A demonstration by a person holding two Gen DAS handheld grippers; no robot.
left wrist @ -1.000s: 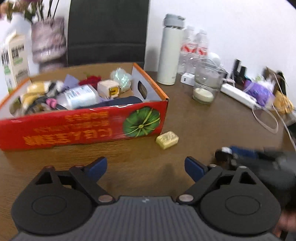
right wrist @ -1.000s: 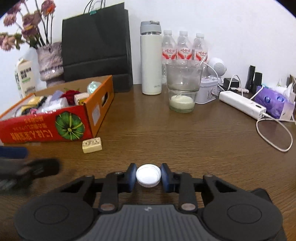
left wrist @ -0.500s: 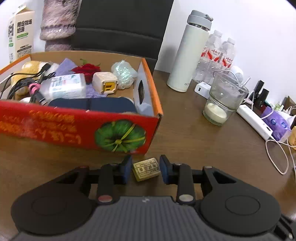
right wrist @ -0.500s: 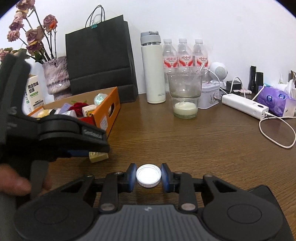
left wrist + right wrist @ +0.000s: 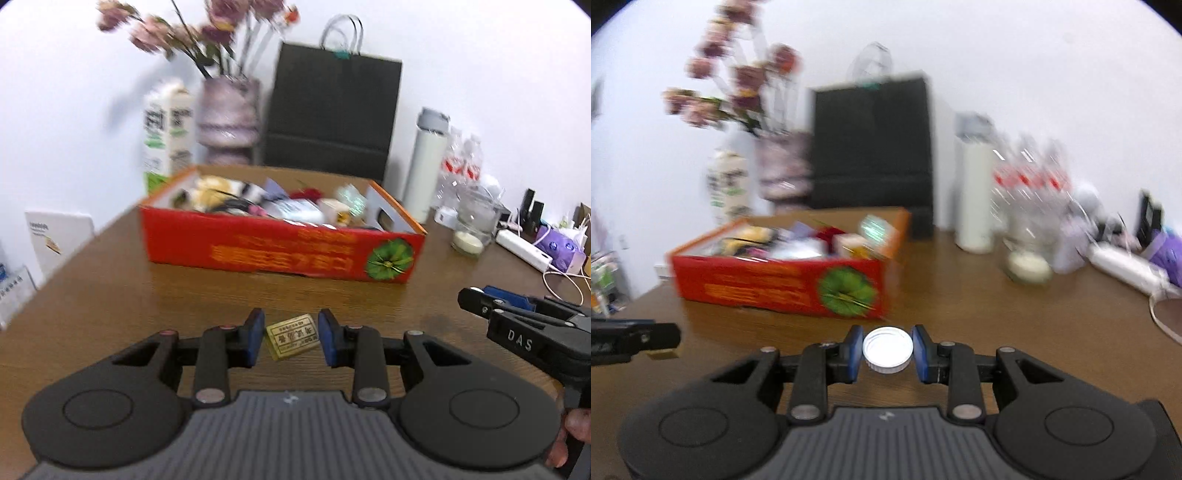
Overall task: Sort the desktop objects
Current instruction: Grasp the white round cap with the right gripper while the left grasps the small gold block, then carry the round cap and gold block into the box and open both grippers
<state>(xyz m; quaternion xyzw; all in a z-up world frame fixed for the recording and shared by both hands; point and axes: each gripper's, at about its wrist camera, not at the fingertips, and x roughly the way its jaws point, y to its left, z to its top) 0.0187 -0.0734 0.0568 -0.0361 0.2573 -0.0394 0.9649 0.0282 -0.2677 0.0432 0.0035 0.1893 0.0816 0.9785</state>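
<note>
My left gripper (image 5: 291, 338) is shut on a small gold block (image 5: 293, 335) with printed characters and holds it above the wooden table (image 5: 110, 291), in front of the red cardboard box (image 5: 280, 247). My right gripper (image 5: 887, 350) is shut on a white bottle cap (image 5: 887, 349), also in front of the red box (image 5: 775, 284). The box holds several small items. The right gripper also shows at the right edge of the left wrist view (image 5: 476, 295). The left gripper shows at the left edge of the right wrist view (image 5: 646, 338).
Behind the box stand a milk carton (image 5: 166, 133), a flower vase (image 5: 229, 118) and a black paper bag (image 5: 328, 114). To the right are a white thermos (image 5: 428, 162), water bottles (image 5: 461, 162), a glass jar (image 5: 472, 225), a power strip (image 5: 524, 251) and cables (image 5: 565, 284).
My left gripper closed on the gold block beside the box, then lifted and drew back from the box with it. My right gripper kept the cap and swung left towards the box.
</note>
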